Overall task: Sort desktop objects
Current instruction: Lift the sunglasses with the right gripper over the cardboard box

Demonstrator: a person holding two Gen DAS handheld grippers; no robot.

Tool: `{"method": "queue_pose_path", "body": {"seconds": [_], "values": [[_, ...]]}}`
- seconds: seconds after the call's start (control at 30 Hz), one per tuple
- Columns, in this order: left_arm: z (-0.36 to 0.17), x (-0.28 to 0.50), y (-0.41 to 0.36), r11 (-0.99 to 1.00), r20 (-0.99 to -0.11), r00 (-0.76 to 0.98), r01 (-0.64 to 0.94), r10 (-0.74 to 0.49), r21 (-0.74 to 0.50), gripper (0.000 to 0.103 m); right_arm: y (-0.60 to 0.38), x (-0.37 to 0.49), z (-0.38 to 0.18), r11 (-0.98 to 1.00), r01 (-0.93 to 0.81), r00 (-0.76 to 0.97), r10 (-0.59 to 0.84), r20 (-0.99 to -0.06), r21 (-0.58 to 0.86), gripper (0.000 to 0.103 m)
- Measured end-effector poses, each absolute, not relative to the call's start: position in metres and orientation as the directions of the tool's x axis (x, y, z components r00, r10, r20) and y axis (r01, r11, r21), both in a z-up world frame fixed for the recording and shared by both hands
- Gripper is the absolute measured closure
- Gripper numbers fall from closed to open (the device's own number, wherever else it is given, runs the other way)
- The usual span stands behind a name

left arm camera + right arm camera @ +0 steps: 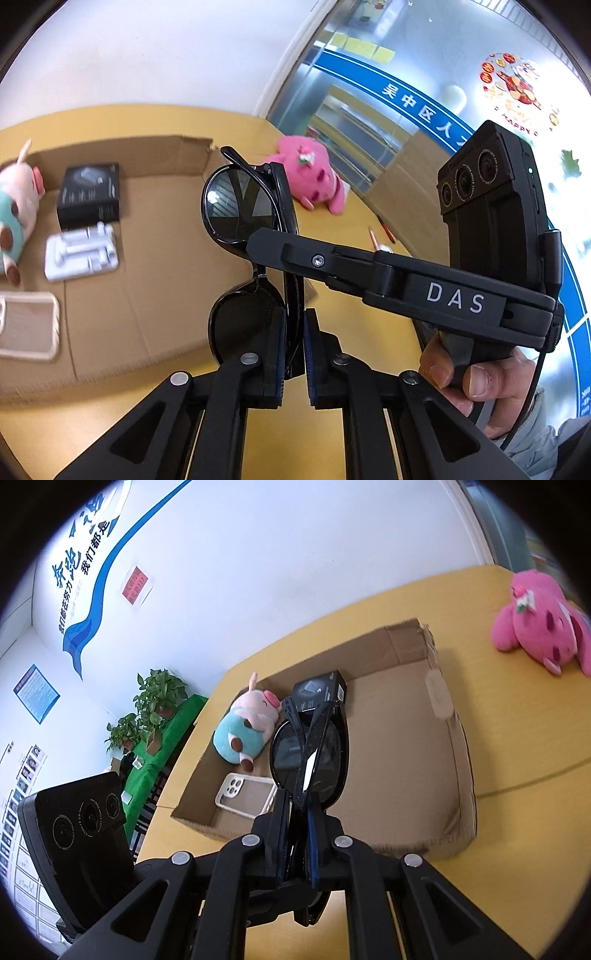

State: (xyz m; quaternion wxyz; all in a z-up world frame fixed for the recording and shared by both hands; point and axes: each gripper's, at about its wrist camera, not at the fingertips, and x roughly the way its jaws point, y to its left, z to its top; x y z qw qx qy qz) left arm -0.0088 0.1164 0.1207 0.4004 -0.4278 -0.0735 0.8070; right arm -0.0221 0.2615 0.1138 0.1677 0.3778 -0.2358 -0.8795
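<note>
Black sunglasses [240, 206] hang in the air above the yellow table [354, 332], and I have both tools on them: my left gripper [294, 354] has its jaws pressed together on the folded frame near the lower lens, and my right gripper [266, 245] reaches across from the right side and pinches the same frame higher up, a hand [476, 373] wrapped round its grip. From the right wrist camera the right gripper [298, 834] shows its blue pads clamped on the glasses [310, 760], the folded temples crossing in front of the lens. The lenses block much of my forward view in both cameras. Beneath and beyond them lies a shallow cardboard tray [454, 738] holding a pink-and-teal plush pig [247, 731], a small black box [321, 688] partly hidden behind the glasses, and a beige phone case [245, 794] near the tray's front edge. The left camera also picks up a white packaged item [81, 251] lying just beside the black box [88, 194]; I cannot tell what it is. A pink plush toy [543, 627] lies on the bare table outside the tray, well apart from it. Potted plants [155, 709] stand on a green-covered surface by the far wall.
</note>
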Motion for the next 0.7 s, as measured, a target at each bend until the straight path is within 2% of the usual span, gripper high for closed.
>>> {"method": "queue_pose_path", "body": {"seconds": [0.43,0.7], "values": [[0.173,-0.109,0.125,-0.689,-0.602,-0.376,-0.568,0.704,-0.450,0.096,0.270,-0.114,0.173,-0.855,0.178,-0.686,-0.463,-0.561,0.487,0.095],[0.179,-0.193,0.132,-0.707,-0.612,-0.381,-0.525,0.693,-0.474,0.096,0.279,-0.205,0.185,-0.862,0.186,-0.642,-0.471,-0.606,0.472,0.095]]}}
